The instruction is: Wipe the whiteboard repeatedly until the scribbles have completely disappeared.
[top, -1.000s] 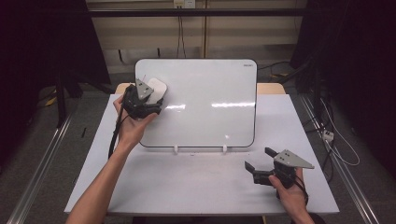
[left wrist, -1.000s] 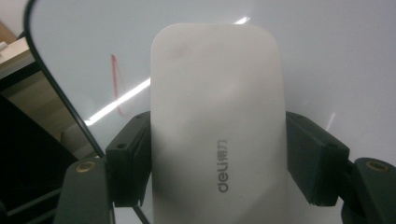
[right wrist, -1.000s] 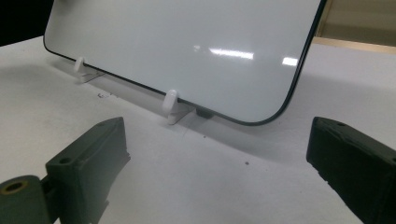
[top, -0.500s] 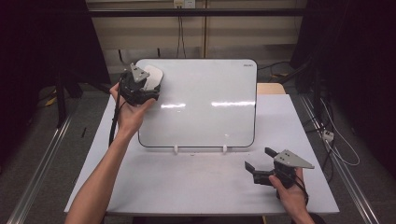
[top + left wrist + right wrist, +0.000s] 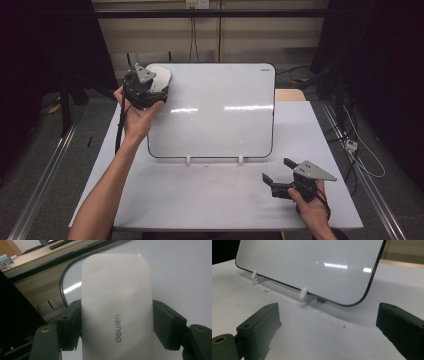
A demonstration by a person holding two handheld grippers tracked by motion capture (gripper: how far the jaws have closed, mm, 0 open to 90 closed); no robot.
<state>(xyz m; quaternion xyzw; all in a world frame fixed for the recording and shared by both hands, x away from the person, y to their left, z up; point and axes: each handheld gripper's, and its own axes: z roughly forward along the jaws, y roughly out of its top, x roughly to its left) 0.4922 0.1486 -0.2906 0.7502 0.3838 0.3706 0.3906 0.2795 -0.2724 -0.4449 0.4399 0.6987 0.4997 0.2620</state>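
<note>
A white whiteboard (image 5: 220, 110) with a thin black rim stands tilted on two small white clips (image 5: 188, 160) on the white table (image 5: 200, 205). My left gripper (image 5: 156, 91) is at the board's top left corner, shut on a white "deli" board eraser (image 5: 161, 80). In the left gripper view the eraser (image 5: 116, 300) sits lengthwise between both black jaws of the left gripper (image 5: 116, 326), lying against the board (image 5: 180, 270). My right gripper (image 5: 276, 171) rests on the table in front of the board's lower right corner, open. Nothing sits between the jaws of the right gripper (image 5: 329, 322), which face the board (image 5: 312, 262).
A wooden surface (image 5: 290, 95) shows behind the board's right edge. Metal rails (image 5: 45, 175) run along the floor on both sides, and cables (image 5: 350, 145) lie to the right. The board's clip (image 5: 304, 296) stands just ahead of the right jaws.
My left hand has carried the eraser up and to the left across the board to its top left corner. The right gripper has stayed in place.
</note>
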